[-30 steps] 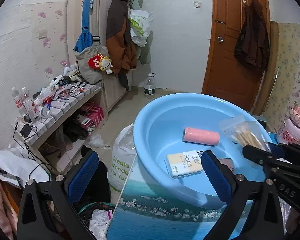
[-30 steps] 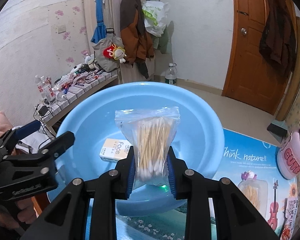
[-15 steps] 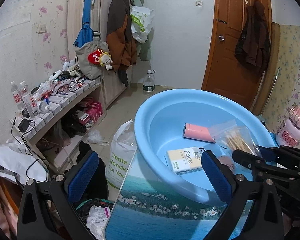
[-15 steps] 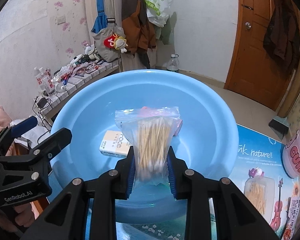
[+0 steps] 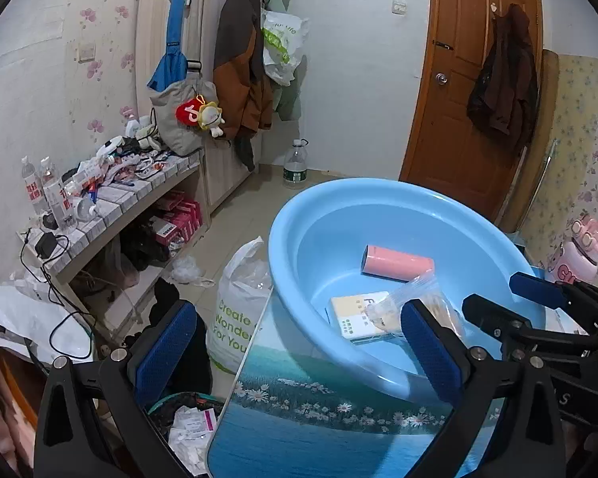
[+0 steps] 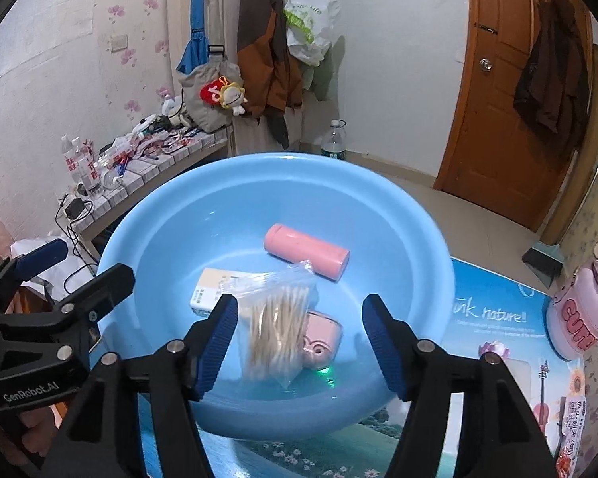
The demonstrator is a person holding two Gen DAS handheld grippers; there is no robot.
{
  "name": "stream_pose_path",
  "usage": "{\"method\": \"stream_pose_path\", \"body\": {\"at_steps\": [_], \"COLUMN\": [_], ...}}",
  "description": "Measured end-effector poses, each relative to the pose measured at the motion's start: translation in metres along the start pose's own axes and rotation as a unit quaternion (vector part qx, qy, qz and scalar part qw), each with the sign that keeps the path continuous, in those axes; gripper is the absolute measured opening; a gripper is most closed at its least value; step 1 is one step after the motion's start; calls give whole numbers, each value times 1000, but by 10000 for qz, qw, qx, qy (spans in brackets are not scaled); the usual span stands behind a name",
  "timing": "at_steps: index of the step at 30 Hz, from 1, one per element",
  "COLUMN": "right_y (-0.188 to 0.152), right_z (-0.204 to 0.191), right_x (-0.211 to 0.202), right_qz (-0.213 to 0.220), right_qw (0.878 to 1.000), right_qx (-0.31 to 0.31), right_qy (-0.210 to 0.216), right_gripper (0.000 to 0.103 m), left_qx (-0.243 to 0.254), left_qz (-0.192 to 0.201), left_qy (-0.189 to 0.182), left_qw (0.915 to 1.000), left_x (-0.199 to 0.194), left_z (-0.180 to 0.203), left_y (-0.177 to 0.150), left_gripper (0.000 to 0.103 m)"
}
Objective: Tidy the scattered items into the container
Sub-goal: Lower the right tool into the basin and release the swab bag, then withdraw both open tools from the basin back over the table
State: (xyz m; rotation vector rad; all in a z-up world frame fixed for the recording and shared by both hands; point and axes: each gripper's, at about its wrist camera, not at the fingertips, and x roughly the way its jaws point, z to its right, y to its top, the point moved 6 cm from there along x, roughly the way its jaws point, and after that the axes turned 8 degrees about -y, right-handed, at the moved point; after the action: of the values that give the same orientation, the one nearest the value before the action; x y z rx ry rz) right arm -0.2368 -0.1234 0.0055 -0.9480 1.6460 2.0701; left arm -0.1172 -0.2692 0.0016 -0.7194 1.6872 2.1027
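A light-blue basin [image 6: 219, 207] [image 5: 339, 187] stands on a picture-printed tabletop. In it lie a pink cylinder [image 6: 307, 253] [image 5: 396, 263], a tissue pack [image 6: 211, 288] [image 5: 355, 314] and a small pink item [image 6: 323, 338]. A clear bag of cotton swabs [image 6: 277, 326] [image 5: 414, 298] rests over them. My right gripper [image 6: 299, 330] [image 5: 510, 302] hangs over the basin with its jaws opening. The bag is between the pads, and neither pad presses on it. My left gripper [image 5: 295, 338] [image 6: 75, 271] stands open and empty at the basin's left rim.
A pink cartoon bottle [image 6: 578, 318] [image 5: 578, 255] stands on the table to the right of the basin. Left of the table are a white plastic bag [image 5: 239, 310], a bin of waste [image 5: 187, 418] and a cluttered tiled shelf [image 5: 99, 199].
My right gripper's jaws have spread apart and let go of the cotton swab bag, which has dropped into the basin. The left gripper has stayed where it was.
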Motion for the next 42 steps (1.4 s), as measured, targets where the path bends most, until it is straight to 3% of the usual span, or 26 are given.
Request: {"method": "stream_pose_path", "body": {"at_steps": [6, 12, 19, 23, 27, 31, 37, 42], "right_y": [-1, -1, -7, -23, -43, -68, -116, -147], "right_z": [13, 39, 82, 108, 133, 155, 172, 158], "right_x": [-15, -47, -111, -152, -180, -191, -200, -201], "right_qz": [185, 534, 1087, 1439, 1601, 1510, 1275, 1108], "right_qw": [9997, 9972, 9881, 9763, 9689, 9631, 9634, 9690], "right_qx": [144, 504, 886, 1051, 1625, 2099, 2044, 1625], "right_qy": [-110, -158, -635, -1225, -954, -751, -1174, -1497], "right_gripper": [67, 75, 75, 75, 75, 75, 75, 75], "left_qx": [20, 102, 175, 383, 565, 695, 680, 832], "left_qz": [83, 146, 214, 180, 246, 311, 108, -174], "left_qy": [14, -13, -169, -268, -402, -577, -838, -1132], "left_qw": [10000, 9998, 9995, 9987, 9973, 9954, 9941, 9899], "left_x": [-9, -23, -43, -53, -68, -81, -83, -80], "left_z": [4, 14, 37, 58, 80, 99, 120, 152], "left_y": [6, 7, 1, -6, -11, -19, -41, -71], "left_gripper": [103, 103, 103, 103, 103, 103, 103, 103]}}
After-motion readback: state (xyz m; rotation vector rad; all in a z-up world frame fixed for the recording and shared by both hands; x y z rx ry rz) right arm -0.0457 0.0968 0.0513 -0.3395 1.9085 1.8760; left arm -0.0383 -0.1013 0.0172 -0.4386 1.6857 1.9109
